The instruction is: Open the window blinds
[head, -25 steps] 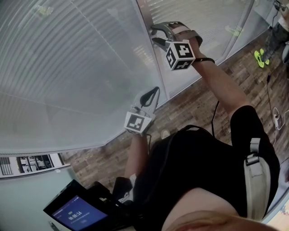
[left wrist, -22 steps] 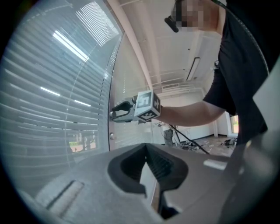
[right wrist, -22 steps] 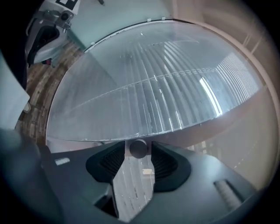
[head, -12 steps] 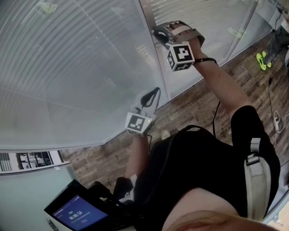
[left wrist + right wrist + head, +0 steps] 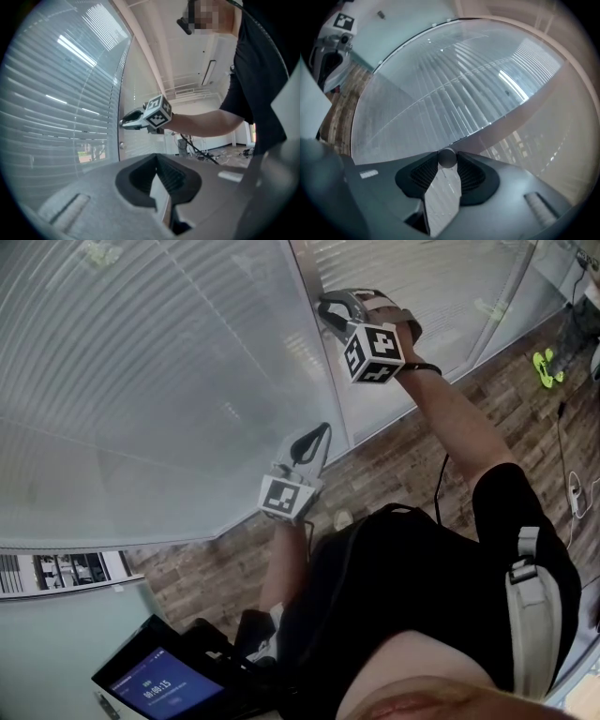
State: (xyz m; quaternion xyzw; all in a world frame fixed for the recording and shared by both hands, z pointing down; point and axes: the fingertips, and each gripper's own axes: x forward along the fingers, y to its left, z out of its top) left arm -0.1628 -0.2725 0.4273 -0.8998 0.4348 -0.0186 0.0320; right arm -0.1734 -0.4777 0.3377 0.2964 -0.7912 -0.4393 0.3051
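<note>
The window blinds (image 5: 141,381) are pale horizontal slats behind glass, filling the left of the head view, and they also show in the right gripper view (image 5: 454,103). A small round grey knob (image 5: 447,158) sits on the upright frame (image 5: 314,343) between two panes. My right gripper (image 5: 325,311) reaches up to that frame. Its jaws have just been closing, and the pads now press on the knob from both sides (image 5: 447,160). My left gripper (image 5: 320,431) hangs lower beside the glass, shut with nothing in it (image 5: 157,158).
A wooden floor (image 5: 403,465) runs along the foot of the glass. A device with a lit screen (image 5: 159,685) sits at my lower left. A second small knob (image 5: 122,146) shows lower on the frame. Cables and a green shoe (image 5: 541,363) lie far right.
The right gripper's jaws stood wide round the frame a second ago and have closed onto the knob. Its marker cube has rolled slightly. The left gripper has stayed put.
</note>
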